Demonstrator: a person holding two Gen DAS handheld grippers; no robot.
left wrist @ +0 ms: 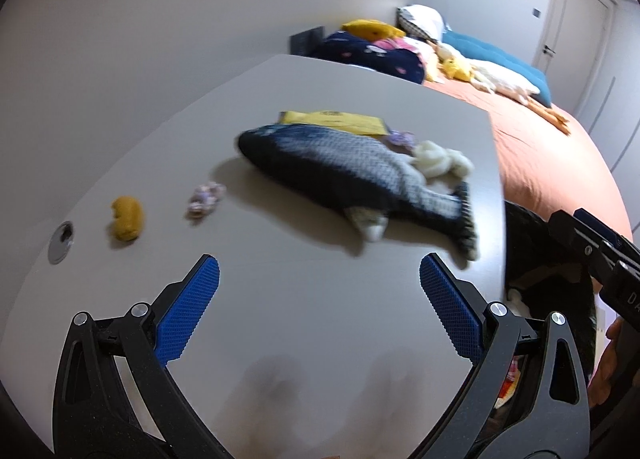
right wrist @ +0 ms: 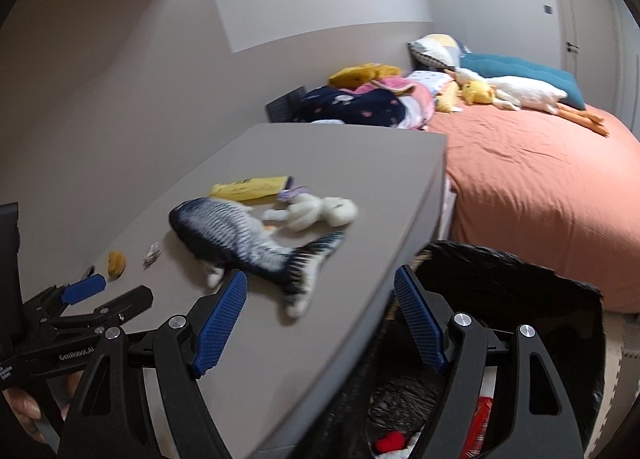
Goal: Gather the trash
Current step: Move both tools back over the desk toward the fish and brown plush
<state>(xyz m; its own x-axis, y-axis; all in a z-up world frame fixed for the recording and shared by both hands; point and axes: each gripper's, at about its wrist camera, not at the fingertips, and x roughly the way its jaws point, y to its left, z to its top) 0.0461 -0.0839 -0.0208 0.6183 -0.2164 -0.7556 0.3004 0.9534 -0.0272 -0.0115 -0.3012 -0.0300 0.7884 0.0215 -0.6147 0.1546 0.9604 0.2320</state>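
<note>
Both tongs, left (left wrist: pixel 319 291) and right (right wrist: pixel 320 309), gape empty above the grey table (left wrist: pixel 280 319).

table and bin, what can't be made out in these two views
- Yellow packet: print blurred in both views, fish toy covers its near edge.
- Small crumpled scrap: too blurred to identify, left wrist view.
- Bin: contents mostly hidden by the right gripper, right wrist view.
- Left gripper: open, empty.

A home bedroom; bed (right wrist: pixel 532 183), pillows (right wrist: pixel 436 49), soft toys (right wrist: pixel 480 91).
</note>
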